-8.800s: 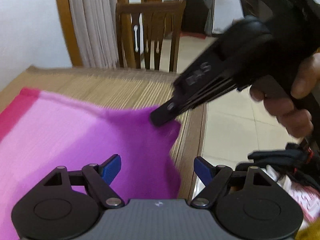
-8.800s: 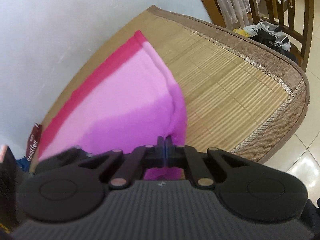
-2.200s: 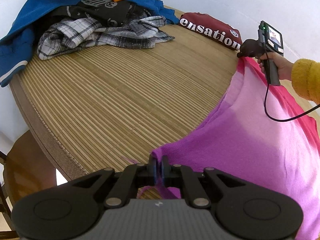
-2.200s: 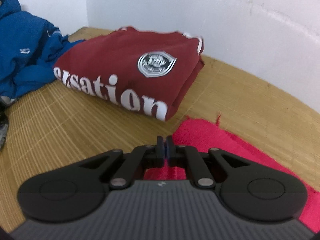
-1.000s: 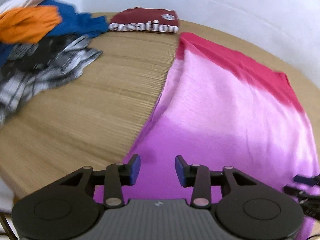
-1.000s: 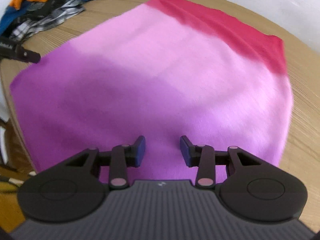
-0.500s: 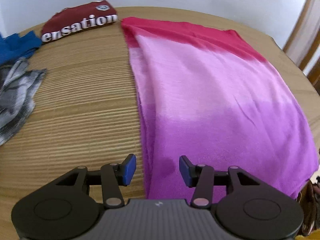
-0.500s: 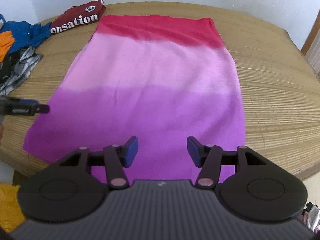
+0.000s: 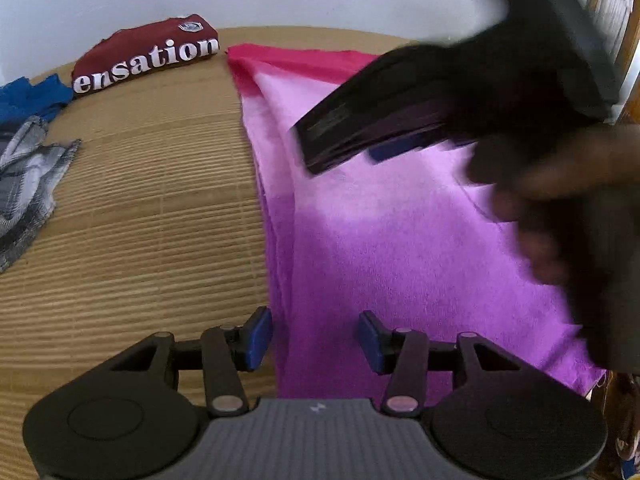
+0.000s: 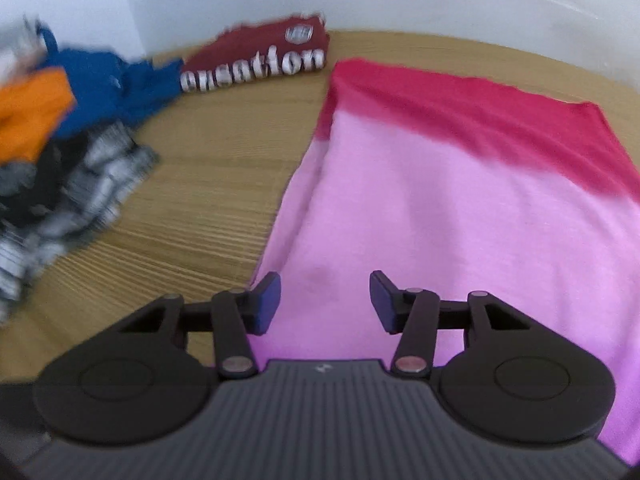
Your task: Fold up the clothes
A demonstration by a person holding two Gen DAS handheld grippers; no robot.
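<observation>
The pink-to-purple ombre garment (image 9: 400,248) lies spread flat on the bamboo-mat surface (image 9: 140,208), its red band toward the wall and its purple end nearest the edge. Along its left side the cloth is doubled into a narrow fold.

The left gripper (image 9: 316,340) hangs over the purple near corner with its fingers apart, the doubled edge lying below the gap but not pinched. The right gripper (image 10: 325,304) is over the pale pink middle by the same left edge; its jaws have just been closing a little yet stand open with nothing clamped. In the left wrist view it shows as a blurred dark shape, so its exact height over the cloth is hard to judge.

The garment looks thin, soft and light: it should drape and slide easily on the mat, so it is best pinched at a corner or along the doubled edge, both layers together, lest one slip out.

The folded maroon shirt (image 9: 148,56) by the wall reads "ensation" in white letters, with a small crest. An unfolded pile (image 10: 60,128) of blue, orange and plaid clothes sits further left.
</observation>
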